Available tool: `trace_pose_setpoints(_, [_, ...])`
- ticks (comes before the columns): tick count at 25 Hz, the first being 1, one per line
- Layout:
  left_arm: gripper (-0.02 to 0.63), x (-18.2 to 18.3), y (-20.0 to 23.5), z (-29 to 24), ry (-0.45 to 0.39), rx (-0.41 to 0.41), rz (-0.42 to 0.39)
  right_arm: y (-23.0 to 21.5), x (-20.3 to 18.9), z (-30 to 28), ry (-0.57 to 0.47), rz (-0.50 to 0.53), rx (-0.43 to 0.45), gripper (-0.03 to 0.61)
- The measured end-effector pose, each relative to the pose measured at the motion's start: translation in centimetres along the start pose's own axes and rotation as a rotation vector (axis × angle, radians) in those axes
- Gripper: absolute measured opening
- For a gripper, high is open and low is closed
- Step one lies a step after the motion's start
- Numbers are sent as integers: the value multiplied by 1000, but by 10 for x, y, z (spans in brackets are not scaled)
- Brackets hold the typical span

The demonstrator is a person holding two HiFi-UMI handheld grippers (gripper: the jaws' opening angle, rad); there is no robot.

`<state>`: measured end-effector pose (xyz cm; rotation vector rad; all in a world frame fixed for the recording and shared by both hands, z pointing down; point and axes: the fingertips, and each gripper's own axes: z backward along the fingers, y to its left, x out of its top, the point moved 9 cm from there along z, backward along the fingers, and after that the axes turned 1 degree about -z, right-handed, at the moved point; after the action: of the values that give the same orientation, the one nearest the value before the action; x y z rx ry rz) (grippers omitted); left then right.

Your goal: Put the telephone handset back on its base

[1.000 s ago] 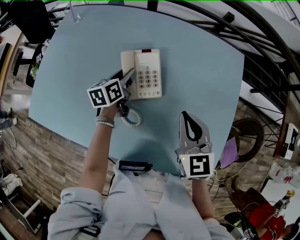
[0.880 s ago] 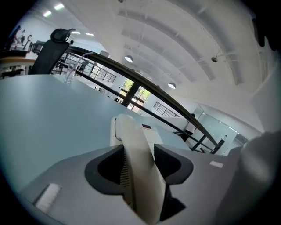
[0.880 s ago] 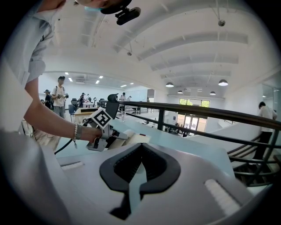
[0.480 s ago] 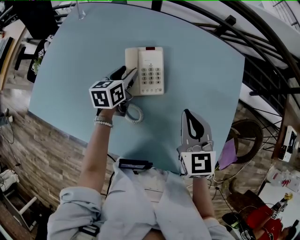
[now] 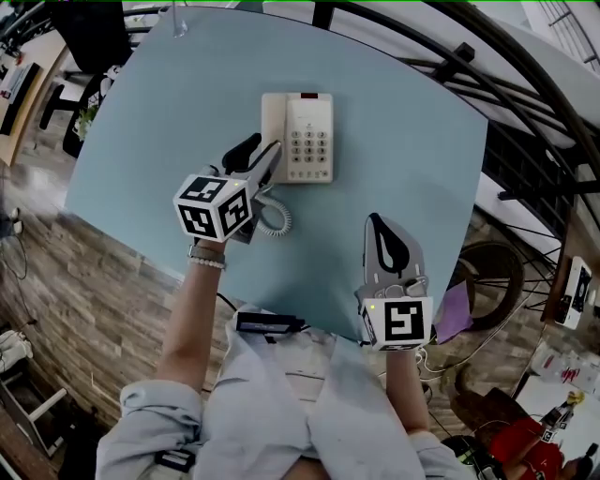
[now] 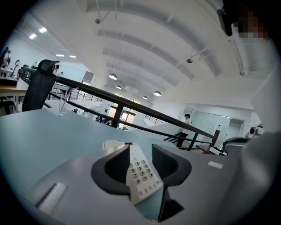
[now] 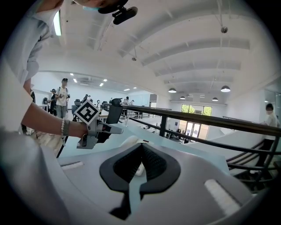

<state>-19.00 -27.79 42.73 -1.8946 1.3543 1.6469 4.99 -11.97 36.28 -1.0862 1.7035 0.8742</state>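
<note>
On the pale blue table [image 5: 159, 112], which fills most of the head view, the cream telephone base [image 5: 311, 141] lies flat toward the far side, keypad up; a black railing [image 5: 525, 94] curves past the table's far-right edge; the person [image 5: 281, 403] stands at the near edge w/ both forearms reaching over it. L gripper [image 5: 266, 145] hangs above the tabletop just near-left of the base, pointing at it, its marker cube [image 5: 214, 206] toward the person; its jaws stand well apart w/ nothing gripped, having just been closing a little; in the left gripper view only the keypad shows thru the gap, beyond the pads and untouched. R gripper [image 5: 374, 221] is over the table's near-right part, well apart from the phone; its jaws meet at the tips and are empty, w/ only a slit btwn the pads. Handset [image 5: 274, 129] lies along the base's left side, on it, clear of both grippers. Coiled cord [image 5: 275, 218] loops on the table by the base's near-left corner, just beside the L gripper. Smallest: a clear glass [image 5: 177, 21] at the table's far-left edge.
</note>
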Motion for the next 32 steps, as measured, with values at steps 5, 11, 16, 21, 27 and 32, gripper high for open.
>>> trace_pose_setpoints(5, [76,11,-25,31,-75,-1,-72,3,7,11,-26,8,12,-2])
trace_pose_setpoints(11, [3,22,-48,69,-159,47,-101,8,18,26,-61,14,23,-2])
trace_pose_setpoints(16, [3,23,-68,97,-169,43,-179,11,28,35,-96,25,33,-2])
trace_pose_setpoints(21, [3,20,-86,119,-158,11,-216,14,37,45,-128,42,37,-2])
trace_pose_setpoints(27, [3,25,-105,141,-212,4,-260,16,42,56,-155,53,41,-2])
trace_pose_setpoints(32, [3,25,-119,151,-241,4,-357,18,44,61,-169,60,52,-2])
